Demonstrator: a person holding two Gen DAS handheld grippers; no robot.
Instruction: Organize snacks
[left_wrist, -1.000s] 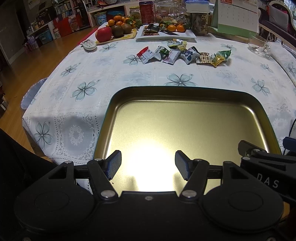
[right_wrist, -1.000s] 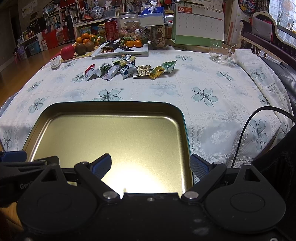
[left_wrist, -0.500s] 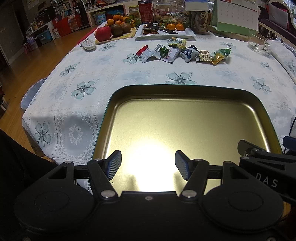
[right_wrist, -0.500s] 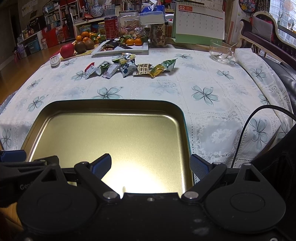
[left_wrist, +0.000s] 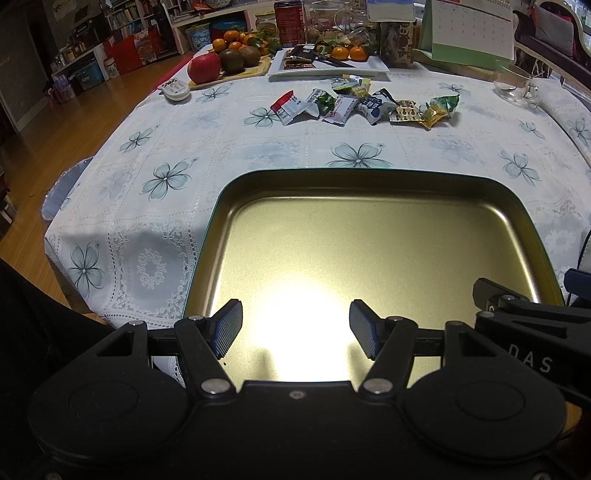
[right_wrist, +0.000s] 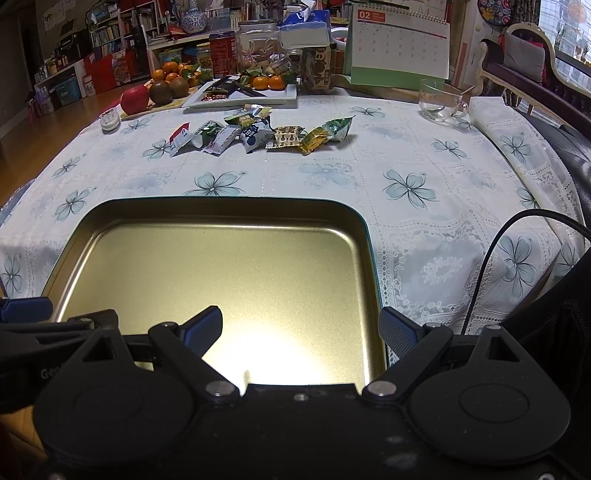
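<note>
The small foil-and-plastic wrapped snack packets (left_wrist: 365, 107) lie in a loose row on the flower-printed white tablecloth of the bench (left_wrist: 266, 147), well beyond the far rim of the shallow gold-coloured metal tray (left_wrist: 369, 173), which holds nothing. They look light, crinkly and slippery, so a pinch on a flat crimped end seam seems safer than squeezing the puffed middle, which could slide out or crush what is inside. Several overlap, so taking an outer one first, such as the red-and-white packet (right_wrist: 180, 138) or the green one (right_wrist: 338, 129), should disturb the rest least. The left gripper (left_wrist: 295, 328) hangs spread over the near part of the tray, holding nothing; the right gripper (right_wrist: 301, 328) is likewise spread and empty, straddling the tray's right rim. The tray's near edge is hidden behind both gripper bodies, glare washes out its floor, and the packets' print is too small to read.
</note>
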